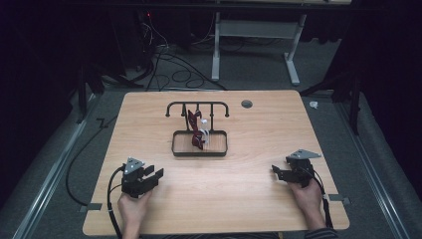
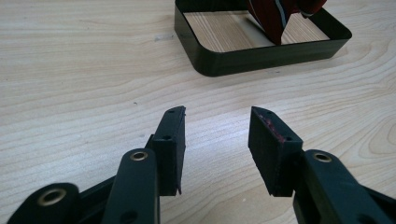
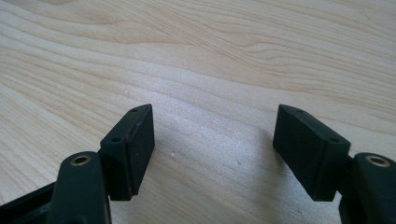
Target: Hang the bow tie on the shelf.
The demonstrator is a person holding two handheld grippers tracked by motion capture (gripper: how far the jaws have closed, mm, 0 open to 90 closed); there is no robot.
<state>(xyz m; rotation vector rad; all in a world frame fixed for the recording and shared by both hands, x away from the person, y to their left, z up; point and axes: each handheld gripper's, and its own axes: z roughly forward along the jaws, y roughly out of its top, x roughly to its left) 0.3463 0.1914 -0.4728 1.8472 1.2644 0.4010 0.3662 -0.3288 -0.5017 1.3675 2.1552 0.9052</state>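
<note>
the black tray [image 1: 199,150] sits mid-table, under a dark rack [image 1: 198,106], with a red object [image 1: 195,130] standing in it. i see my left gripper [image 1: 153,174] near the table's [image 1: 249,189] front left, jaws apart, nothing between; my right gripper [image 1: 276,172] front right, jaws wide, empty.
</note>
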